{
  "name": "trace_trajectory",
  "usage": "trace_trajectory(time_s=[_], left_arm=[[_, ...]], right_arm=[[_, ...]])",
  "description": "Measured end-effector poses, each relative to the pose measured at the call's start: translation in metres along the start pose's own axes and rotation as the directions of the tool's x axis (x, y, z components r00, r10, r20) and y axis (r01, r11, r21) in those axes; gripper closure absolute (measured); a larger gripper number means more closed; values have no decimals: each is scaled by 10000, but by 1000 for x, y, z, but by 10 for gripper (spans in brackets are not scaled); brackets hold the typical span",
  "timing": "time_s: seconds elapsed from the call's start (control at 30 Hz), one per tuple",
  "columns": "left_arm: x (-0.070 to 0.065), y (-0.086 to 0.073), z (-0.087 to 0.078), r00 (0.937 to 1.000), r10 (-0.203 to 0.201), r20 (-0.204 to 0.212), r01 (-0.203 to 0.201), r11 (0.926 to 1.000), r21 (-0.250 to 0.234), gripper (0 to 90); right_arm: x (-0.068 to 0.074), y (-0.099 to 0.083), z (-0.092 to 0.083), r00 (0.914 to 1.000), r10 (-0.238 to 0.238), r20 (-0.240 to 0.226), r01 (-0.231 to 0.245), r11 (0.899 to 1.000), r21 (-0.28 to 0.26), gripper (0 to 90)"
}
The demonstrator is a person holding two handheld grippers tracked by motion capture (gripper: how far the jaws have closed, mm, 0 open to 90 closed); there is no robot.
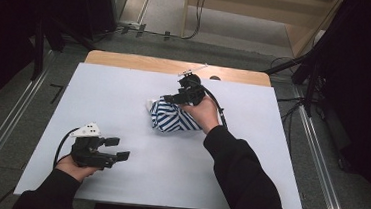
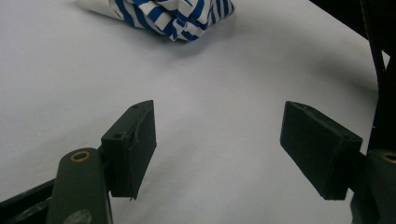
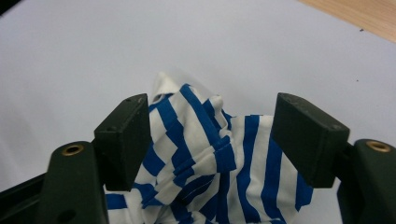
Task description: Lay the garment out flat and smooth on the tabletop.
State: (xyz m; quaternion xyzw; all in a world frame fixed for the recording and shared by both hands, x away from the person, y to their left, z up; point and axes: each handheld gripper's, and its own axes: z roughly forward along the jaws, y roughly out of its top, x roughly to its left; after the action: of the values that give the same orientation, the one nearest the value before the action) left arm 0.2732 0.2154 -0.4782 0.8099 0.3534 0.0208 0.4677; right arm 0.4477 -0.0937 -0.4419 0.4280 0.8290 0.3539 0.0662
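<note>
Table [image 1: 124, 94]: white sheet, mostly bare.
Striped cloth [image 1: 172, 116]: crumpled blue-and-white heap, centre, slightly far.
Right gripper [image 3: 212, 140]: jaws spread astride the cloth's top fold, not yet pinching; best lowered onto one edge only before closing.
Left gripper [image 2: 217, 144]: wide open, idle, near left.

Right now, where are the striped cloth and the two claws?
striped cloth [image 1: 172, 117], high view, middle of the bundle.
left claw [image 1: 117, 148], high view, gap between its tips.
right claw [image 3: 219, 140], right gripper view, midway between its tips, over the cloth.
</note>
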Motion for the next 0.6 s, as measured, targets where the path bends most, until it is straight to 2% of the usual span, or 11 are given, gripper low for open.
trace_trajectory(time_s=[0.1, 0.2, 0.33, 0.47, 0.6], left_arm=[[0, 0, 0, 10000, 7, 24, -7, 10000, -8, 274], [0, 0, 0, 10000, 10, 11, -10, 10000, -20, 274], [0, 0, -1, 10000, -4, 0, 4, 10000, -28, 275], [0, 0, -1, 10000, -11, -22, 11, 10000, -18, 275], [0, 0, -1, 10000, -8, -43, 8, 10000, -40, 275]], right_arm=[[0, -3, 9, 9998, -98, -182, 105, 9993, 355, 387], [-1, -5, 14, 9991, 65, -421, -32, 9969, 783, 562], [0, -5, 9, 9974, 391, -610, -317, 9927, 1166, 731], [3, -3, -6, 9950, 493, -865, -405, 9941, 1009, 763], [12, -4, -28, 9954, 100, -957, -44, 9983, 584, 762]])
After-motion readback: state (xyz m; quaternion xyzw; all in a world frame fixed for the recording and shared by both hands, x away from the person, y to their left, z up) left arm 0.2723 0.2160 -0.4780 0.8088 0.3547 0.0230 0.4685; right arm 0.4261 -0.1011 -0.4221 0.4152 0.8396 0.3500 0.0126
